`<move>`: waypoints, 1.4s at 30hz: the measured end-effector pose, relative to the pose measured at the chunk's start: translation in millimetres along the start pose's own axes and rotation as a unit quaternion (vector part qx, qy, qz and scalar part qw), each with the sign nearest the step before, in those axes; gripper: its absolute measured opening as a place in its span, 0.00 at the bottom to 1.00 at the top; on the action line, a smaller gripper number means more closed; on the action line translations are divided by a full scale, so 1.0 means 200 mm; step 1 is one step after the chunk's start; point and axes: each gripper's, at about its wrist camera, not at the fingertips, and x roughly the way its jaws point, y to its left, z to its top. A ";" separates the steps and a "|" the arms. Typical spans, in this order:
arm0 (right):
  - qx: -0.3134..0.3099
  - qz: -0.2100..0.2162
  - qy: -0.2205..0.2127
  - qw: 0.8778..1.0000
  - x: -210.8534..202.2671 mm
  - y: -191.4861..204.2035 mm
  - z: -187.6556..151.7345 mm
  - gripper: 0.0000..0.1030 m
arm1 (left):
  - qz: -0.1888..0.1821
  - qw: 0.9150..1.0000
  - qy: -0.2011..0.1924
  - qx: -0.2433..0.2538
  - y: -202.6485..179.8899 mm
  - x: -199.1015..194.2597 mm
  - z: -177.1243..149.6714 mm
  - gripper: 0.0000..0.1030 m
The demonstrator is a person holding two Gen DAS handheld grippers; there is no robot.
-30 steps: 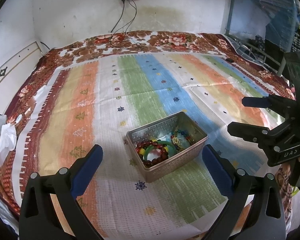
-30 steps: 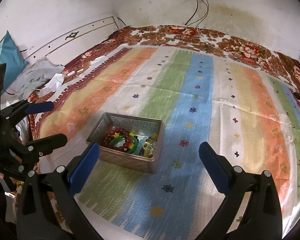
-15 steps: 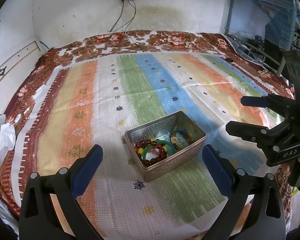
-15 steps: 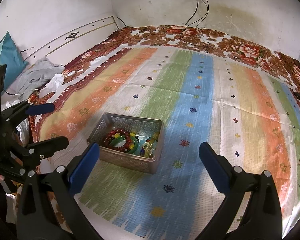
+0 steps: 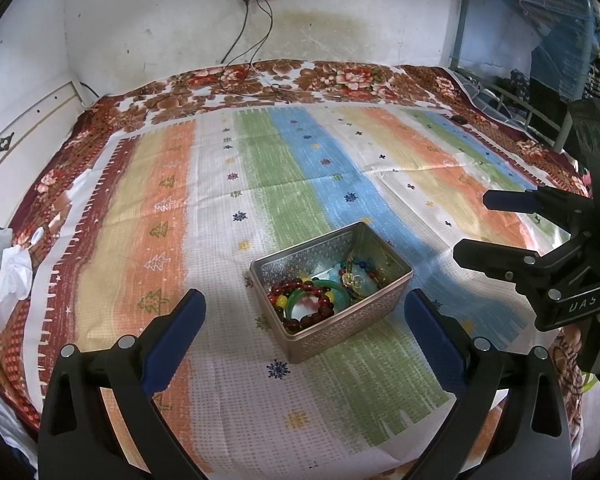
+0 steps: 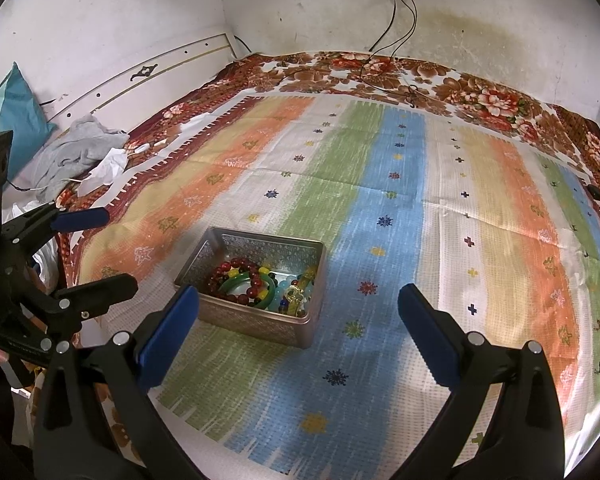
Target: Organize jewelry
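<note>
At the far left of the bed, crumpled white tissue [image 5: 14, 276] and a grey garment [image 6: 76, 152] lie at the edge of the striped bedspread [image 5: 292, 184], well apart from the work. Next comes the left gripper [image 5: 304, 312]: its jaws are spread wide and hold nothing, hovering above the cloth. Between and just beyond its blue pads sits the metal tin [image 5: 332, 292], open-topped, resting on the white and green stripes. In that view the tin lies almost dead ahead, its long axis running diagonally from near-left to far-right, so one short end points back toward the left gripper.

Inside the tin are the red bead bracelet [image 5: 304, 304] and the green bangle [image 5: 320, 294], overlapping in the nearer half, with a tangle of pale blue beads and a gold piece [image 5: 354, 278] in the far half; how these are knotted together is hard to tell at this size.

To the right, the right gripper [image 6: 298, 312] is likewise spread wide and empty. From it the tin lies ahead but offset to the left, beside its left pad. The left gripper seems better lined up for a straight reach down into the tin, probably onto the bracelet or bangle nearest it.
</note>
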 end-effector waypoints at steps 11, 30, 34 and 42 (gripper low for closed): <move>-0.001 -0.001 0.000 1.000 0.00 0.00 0.00 0.95 | 0.009 1.000 -0.001 0.005 -0.01 0.00 0.00 0.95; 0.002 -0.003 0.003 1.000 -0.01 -0.04 -0.01 0.95 | 0.018 1.000 0.001 0.008 -0.04 0.01 0.00 0.95; 0.003 -0.003 0.003 1.000 -0.01 -0.04 -0.01 0.95 | 0.017 1.000 0.001 0.006 -0.03 0.01 0.00 0.95; 0.002 -0.004 0.003 1.000 -0.01 -0.05 -0.02 0.95 | 0.020 1.000 -0.002 0.007 -0.03 0.00 0.00 0.95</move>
